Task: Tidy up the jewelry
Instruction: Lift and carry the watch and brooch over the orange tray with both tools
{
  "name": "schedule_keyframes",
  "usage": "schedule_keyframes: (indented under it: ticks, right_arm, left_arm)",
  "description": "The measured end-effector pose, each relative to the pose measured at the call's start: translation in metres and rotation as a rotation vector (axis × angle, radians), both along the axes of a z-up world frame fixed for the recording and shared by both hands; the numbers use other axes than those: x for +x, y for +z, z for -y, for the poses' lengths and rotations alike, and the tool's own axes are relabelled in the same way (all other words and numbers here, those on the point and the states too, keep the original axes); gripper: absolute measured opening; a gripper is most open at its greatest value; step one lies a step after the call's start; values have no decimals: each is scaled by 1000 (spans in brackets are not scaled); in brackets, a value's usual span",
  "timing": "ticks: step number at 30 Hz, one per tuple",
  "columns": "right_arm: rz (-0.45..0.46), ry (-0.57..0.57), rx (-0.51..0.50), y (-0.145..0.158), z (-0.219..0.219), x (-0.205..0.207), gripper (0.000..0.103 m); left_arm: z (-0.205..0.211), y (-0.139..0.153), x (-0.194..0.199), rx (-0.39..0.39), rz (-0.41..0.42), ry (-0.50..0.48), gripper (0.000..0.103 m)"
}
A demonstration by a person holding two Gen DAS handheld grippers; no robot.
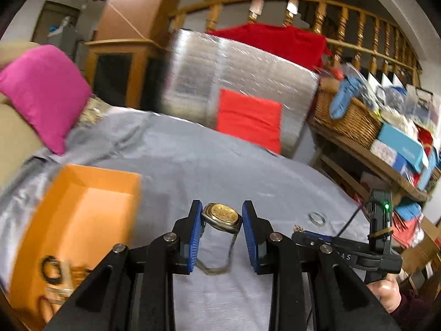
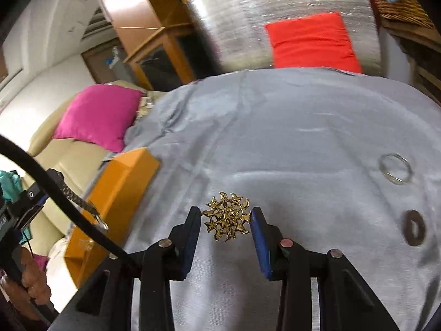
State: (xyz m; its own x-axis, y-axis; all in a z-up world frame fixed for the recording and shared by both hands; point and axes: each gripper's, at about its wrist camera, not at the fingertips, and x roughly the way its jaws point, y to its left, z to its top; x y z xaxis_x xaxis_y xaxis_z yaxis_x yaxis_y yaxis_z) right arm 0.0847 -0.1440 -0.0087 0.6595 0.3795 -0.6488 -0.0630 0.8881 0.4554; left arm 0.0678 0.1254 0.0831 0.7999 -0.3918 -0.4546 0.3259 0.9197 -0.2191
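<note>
My left gripper [image 1: 222, 213] is shut on a gold watch [image 1: 220, 214], held by its case above the grey cloth, its strap hanging down. My right gripper [image 2: 226, 218] is shut on a gold filigree brooch [image 2: 226, 216], held above the cloth. An open orange box [image 1: 82, 209] sits to the left and holds several pieces, blurred; its side shows in the right wrist view [image 2: 115, 193]. A silver ring [image 2: 395, 168] and a dark ring [image 2: 413, 228] lie on the cloth to the right. The silver ring also shows in the left wrist view [image 1: 317, 218].
The grey cloth [image 1: 220, 151] covers the table. A pink cushion [image 1: 41, 93] lies on a beige sofa at the left. A silver panel with a red cushion [image 1: 248, 118] stands behind. A wicker basket [image 1: 350, 118] sits on a cluttered shelf at the right.
</note>
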Motion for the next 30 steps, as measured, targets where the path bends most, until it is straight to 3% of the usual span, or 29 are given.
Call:
schedule_keyframes:
  ticks: [6, 11, 15, 21, 24, 28, 30]
  right_arm:
    - [38, 119, 39, 34, -67, 33, 40]
    - [41, 234, 104, 55, -137, 71, 40]
    - [18, 294, 160, 59, -182, 98, 40]
    - [-70, 368, 200, 35, -236, 129, 40]
    - [-87, 419, 135, 22, -260, 133, 40]
    - [-127, 472, 71, 4, -285, 139, 40]
    - [-132, 496, 24, -2, -293, 140, 40]
  left_arm:
    - [-71, 34, 12, -3, -6, 127, 30]
    - [-123, 39, 39, -11, -30, 258, 30]
    - [-155, 11, 67, -61, -94, 320, 30]
    - [-197, -49, 103, -128, -263, 401, 30]
    - [-215, -63, 111, -172, -298, 412, 30]
    - [-221, -78, 119, -162, -351, 427, 30]
    - [-224, -89, 125, -210, -384, 409, 30]
